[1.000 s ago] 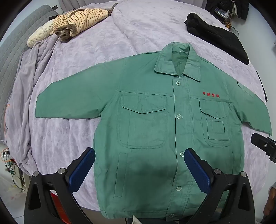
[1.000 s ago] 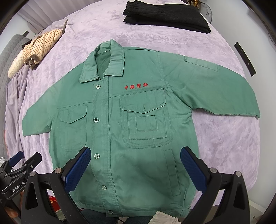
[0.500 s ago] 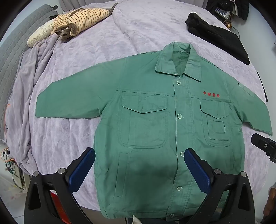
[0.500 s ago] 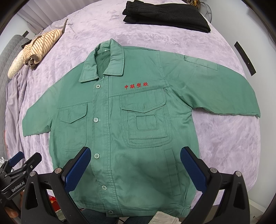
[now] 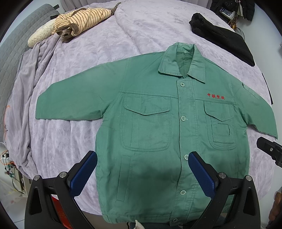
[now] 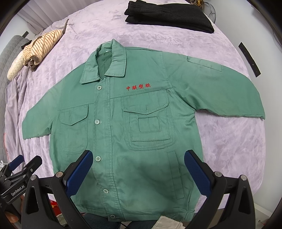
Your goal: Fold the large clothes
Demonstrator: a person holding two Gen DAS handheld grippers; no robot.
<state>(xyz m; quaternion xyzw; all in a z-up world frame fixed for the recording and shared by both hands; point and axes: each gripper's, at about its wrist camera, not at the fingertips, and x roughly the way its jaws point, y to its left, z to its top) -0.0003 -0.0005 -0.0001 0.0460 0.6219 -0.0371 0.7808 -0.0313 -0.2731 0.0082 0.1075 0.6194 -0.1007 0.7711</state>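
A green work jacket (image 5: pixel 158 126) (image 6: pixel 134 123) lies flat and buttoned on the purple bed cover, front up, both sleeves spread out, red embroidered characters on the chest. My left gripper (image 5: pixel 142 169) hovers open above the jacket's lower left part, its blue pads (image 5: pixel 82 173) wide apart. My right gripper (image 6: pixel 138 167) hangs open over the lower right part near the hem. Neither touches the cloth. The left gripper (image 6: pixel 19 170) shows at the left edge of the right wrist view, and the right gripper's black tip (image 5: pixel 269 151) shows at the right edge of the left wrist view.
A striped beige garment (image 5: pixel 82 21) (image 6: pixel 42 45) lies bunched at the far left of the bed. A folded black garment (image 5: pixel 222 35) (image 6: pixel 169 15) sits at the far right. The purple cover (image 5: pixel 123 35) drapes over a grey headboard (image 5: pixel 10 52) at left.
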